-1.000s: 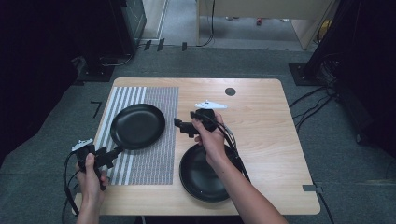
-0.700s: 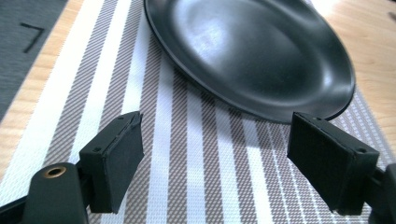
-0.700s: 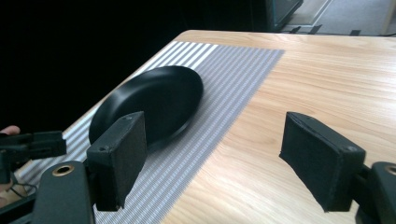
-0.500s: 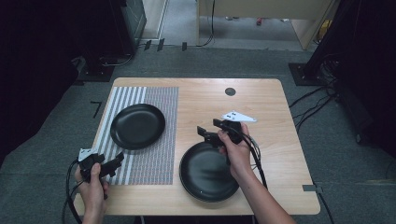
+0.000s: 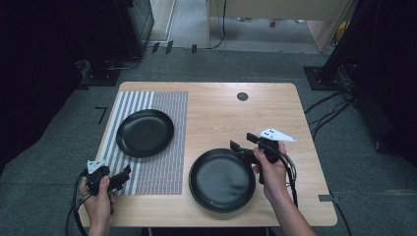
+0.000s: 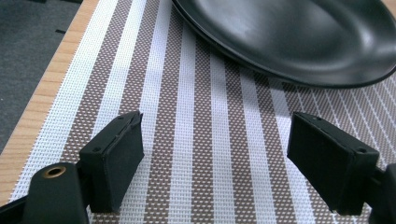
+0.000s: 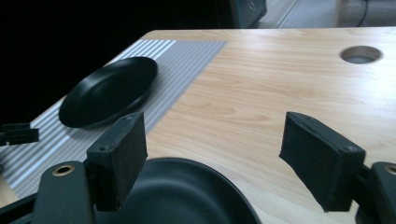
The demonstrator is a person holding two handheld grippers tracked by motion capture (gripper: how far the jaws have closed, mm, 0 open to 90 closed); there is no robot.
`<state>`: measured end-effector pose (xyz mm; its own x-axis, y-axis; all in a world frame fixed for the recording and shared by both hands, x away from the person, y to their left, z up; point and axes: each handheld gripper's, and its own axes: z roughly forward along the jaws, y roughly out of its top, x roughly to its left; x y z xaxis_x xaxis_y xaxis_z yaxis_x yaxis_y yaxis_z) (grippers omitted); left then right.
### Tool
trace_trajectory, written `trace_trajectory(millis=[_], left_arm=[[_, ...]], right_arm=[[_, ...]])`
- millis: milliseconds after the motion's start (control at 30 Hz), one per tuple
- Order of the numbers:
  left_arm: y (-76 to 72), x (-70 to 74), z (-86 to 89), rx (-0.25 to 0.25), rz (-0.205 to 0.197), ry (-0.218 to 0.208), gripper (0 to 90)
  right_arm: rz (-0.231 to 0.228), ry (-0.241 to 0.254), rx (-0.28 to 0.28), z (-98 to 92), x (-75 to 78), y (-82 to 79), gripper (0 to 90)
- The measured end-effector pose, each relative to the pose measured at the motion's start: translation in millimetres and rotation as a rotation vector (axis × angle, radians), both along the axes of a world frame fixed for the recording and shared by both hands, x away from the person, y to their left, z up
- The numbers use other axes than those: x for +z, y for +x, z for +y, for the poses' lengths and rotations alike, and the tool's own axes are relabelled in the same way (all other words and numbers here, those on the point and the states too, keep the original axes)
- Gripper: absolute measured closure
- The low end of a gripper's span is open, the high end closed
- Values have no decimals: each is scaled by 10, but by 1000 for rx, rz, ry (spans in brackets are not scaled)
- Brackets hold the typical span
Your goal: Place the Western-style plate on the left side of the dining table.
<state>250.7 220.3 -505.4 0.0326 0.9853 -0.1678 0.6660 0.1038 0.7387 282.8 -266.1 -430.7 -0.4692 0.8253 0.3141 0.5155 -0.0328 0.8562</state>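
Here we are above the wooden counter [image 5: 221,113], with 2 black dishes in play. The smaller black plate [image 5: 145,132] lies on the striped placemat [image 5: 169,162] at the left, sitting flat, well apart from the larger black plate [image 5: 222,180], which rests on bare wood near the front edge, just beside the mat's right border.

Over on the right, the right claw [image 5: 244,143] hovers at the far right rim of the larger plate, jaws spread wide with nothing between them (the grey 3-cornered plate rides on top of it). In the right gripper view both black pads stand apart, the larger plate's rim curving below the left one and bare counter showing in the gap.

On the left, the left claw [image 5: 125,176] sits low at the near left corner of the placemat, pointing towards the smaller plate. Its jaws gape too, empty; the left gripper view shows the woven stripes between the pads and the smaller plate's edge just ahead, not touched.

A round cable hole [image 5: 242,96] marks the counter's far side.
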Motion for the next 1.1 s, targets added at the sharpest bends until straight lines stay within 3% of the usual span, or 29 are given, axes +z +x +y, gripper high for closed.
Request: trace_trajectory(millis=[700,1100], left_arm=[[-77,-70,-1,-2,5,69,174],[-126,-60,40,2,-6,78,170]], right_arm=[[27,-44,-187,-826,-315,-251,224],[39,-65,-300,-1279,-459,-406,224]])
